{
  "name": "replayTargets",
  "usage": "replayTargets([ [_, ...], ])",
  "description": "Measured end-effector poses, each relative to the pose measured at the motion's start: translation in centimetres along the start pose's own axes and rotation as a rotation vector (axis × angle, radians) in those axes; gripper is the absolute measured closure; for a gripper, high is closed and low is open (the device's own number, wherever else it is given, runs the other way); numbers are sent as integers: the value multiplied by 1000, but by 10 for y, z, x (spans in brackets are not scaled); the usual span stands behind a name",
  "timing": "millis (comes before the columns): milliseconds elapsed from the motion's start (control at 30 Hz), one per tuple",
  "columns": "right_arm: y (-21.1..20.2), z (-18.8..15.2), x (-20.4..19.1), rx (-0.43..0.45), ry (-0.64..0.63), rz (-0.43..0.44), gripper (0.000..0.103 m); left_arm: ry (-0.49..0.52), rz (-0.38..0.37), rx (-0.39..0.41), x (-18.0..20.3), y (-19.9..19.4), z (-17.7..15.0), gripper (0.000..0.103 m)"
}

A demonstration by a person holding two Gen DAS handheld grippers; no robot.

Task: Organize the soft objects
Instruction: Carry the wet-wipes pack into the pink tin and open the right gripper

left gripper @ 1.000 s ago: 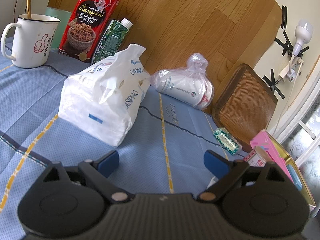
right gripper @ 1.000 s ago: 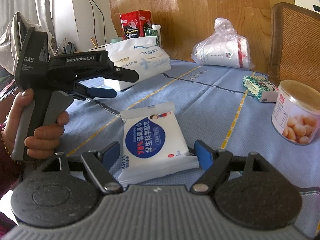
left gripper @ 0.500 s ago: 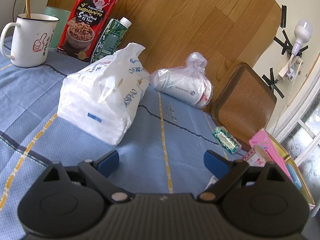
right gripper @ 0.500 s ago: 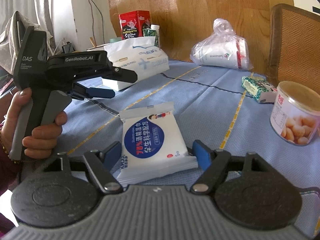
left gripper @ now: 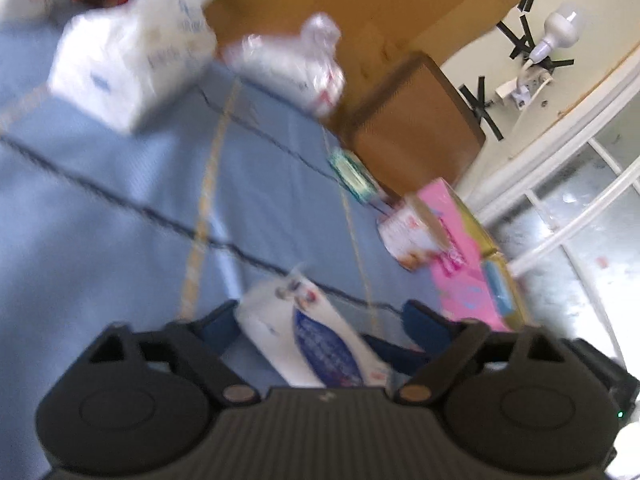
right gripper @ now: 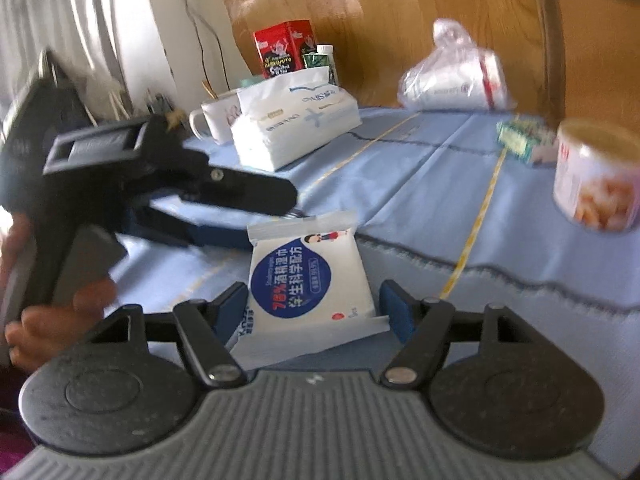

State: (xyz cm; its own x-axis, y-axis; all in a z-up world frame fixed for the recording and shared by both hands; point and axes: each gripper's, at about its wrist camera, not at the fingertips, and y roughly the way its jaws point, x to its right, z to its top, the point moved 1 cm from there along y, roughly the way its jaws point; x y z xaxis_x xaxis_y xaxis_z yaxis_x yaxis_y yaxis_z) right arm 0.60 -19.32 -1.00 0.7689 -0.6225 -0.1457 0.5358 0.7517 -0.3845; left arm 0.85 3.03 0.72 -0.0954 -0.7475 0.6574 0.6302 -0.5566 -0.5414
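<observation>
Right wrist view shows my right gripper (right gripper: 312, 306) spread wide around the flat white wet-wipe packet with a dark blue round label (right gripper: 308, 276). Its blue pads (right gripper: 394, 308) stand on either side of the packet, and I cannot tell whether they touch it. The packet lies on the light blue tablecloth with yellow and dark stripes (right gripper: 420, 184), its crimped far edge pointing away from me.

My left gripper (right gripper: 240, 220) comes in from the left of that same view, held in my left hand (right gripper: 52, 320), with its tip just beside the packet's far left corner. From the left wrist camera, blurred by motion, that left gripper (left gripper: 320, 326) is also spread wide, and the packet (left gripper: 312, 340) sits between its fingers, angled across the gap.

Farther back on the cloth stands the big white plastic-wrapped tissue pack (right gripper: 296, 124), with a white mug (right gripper: 214, 120) just beside it on the left. Behind them are a red printed box (right gripper: 284, 48) and a green carton with a white cap (right gripper: 320, 60). A knotted clear plastic bag holding a white roll (right gripper: 452, 76) lies to the right by the wooden wall. Nearer on the right are a small green pocket tissue pack (right gripper: 516, 138) and a round tin with a peanut picture (right gripper: 596, 176). A pink box (left gripper: 460, 264) shows at the cloth's edge in the left wrist view.
</observation>
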Motion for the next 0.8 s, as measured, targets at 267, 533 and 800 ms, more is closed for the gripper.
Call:
replayTargets([
  [267, -29, 3, 5, 123, 43, -28, 35, 142, -13, -24, 61, 22, 16, 68],
  [533, -101, 20, 32, 378, -12, -237, 36, 384, -140, -19, 174, 64, 43, 65],
  [800, -149, 18, 100, 461, 27, -499, 36, 514, -233, -96, 264, 154, 30, 62],
])
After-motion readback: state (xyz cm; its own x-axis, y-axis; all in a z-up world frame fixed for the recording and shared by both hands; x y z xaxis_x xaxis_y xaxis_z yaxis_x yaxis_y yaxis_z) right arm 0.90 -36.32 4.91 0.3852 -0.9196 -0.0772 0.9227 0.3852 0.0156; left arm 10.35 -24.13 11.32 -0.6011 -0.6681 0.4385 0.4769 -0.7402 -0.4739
